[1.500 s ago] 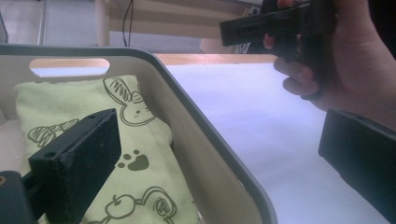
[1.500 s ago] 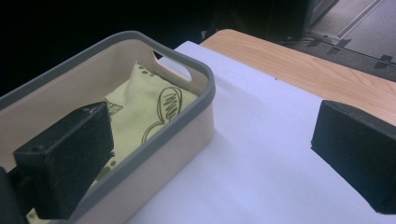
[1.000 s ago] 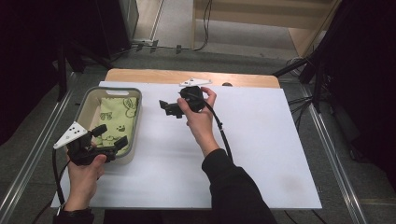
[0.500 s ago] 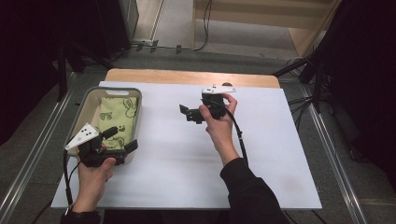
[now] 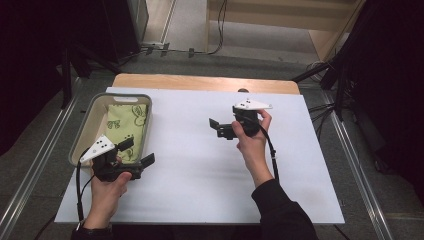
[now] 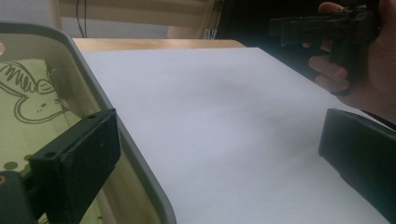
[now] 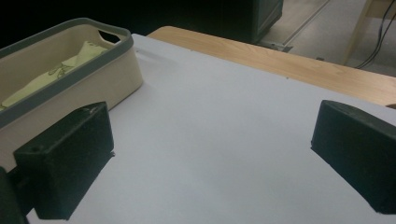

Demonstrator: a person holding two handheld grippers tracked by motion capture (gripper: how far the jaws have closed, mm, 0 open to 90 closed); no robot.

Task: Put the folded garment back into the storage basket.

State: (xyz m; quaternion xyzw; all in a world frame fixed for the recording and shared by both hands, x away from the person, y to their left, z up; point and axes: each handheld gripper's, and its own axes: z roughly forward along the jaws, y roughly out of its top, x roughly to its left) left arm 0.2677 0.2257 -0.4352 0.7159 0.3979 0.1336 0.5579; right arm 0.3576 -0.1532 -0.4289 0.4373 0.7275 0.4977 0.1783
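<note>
Both pairs of jaws stand spread wide with nothing between them. On the left gripper [image 5: 134, 152], one jaw hangs above the inside of the beige plastic basket with a grey rim [image 5: 86, 131], while the other sits over the white sheet beyond the rim; the basket's near right wall passes between the two. No contact between jaw and rim can be confirmed from the high view. In the left gripper view, the grey rim [image 6: 122, 135] runs just beside the jaw over the basket.

Inside the basket lies a folded pale green cloth printed with dark line drawings [image 5: 125, 125], flat on the bottom and taking up the right part of the interior. It is untouched by either gripper.

The basket occupies the left side of the table, its long right wall parallel to the left portion of the white sheet covering the tabletop [image 5: 200, 170]. Its far end sits near the sheet's far edge, where a strip of bare light wooden tabletop [image 5: 200, 82] shows.

Held in the person's right hand [image 5: 252, 145], the right gripper [image 5: 216, 128] hovers above the middle of the sheet, well apart from the basket, jaws pointing toward it. The right gripper view shows open white surface between those jaws and the basket wall [image 7: 70, 86].

Open sheet extends right and toward the near edge.
</note>
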